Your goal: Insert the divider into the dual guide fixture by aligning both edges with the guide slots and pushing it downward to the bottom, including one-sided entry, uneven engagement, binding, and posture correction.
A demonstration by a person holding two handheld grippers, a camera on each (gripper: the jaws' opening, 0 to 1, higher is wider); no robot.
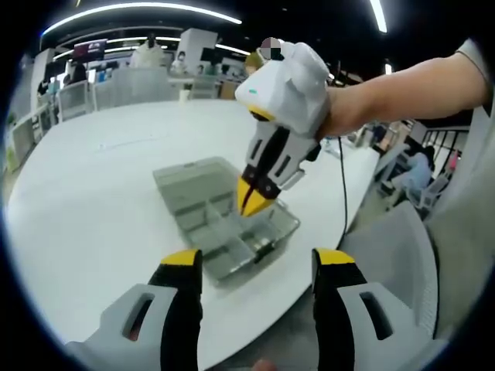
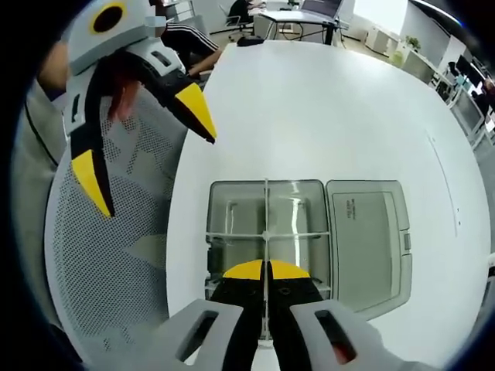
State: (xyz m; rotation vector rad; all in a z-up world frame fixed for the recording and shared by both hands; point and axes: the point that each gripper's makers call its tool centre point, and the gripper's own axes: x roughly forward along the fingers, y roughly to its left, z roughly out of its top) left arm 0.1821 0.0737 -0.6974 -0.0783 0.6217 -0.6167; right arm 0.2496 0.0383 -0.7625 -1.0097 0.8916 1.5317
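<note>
A clear plastic compartment box [image 2: 213, 232], the guide fixture, lies on the white table with its lid [image 2: 363, 239] folded open beside it. My right gripper [image 2: 265, 268] is shut on a thin clear divider [image 2: 265, 209], which stands edge-on along the box's middle and crosses another divider. In the left gripper view the right gripper [image 1: 254, 199] points steeply down into the box [image 1: 193, 205], held by a person's hand. My left gripper [image 1: 257, 259] hovers open near the table edge, apart from the box, holding nothing. It also appears open as the left gripper [image 2: 147, 147] in the right gripper view.
The round white table [image 1: 100, 193] stretches far behind the box. A grey mesh chair [image 2: 100, 263] sits at the table's near edge, under the left gripper. Desks, chairs and people stand in the background.
</note>
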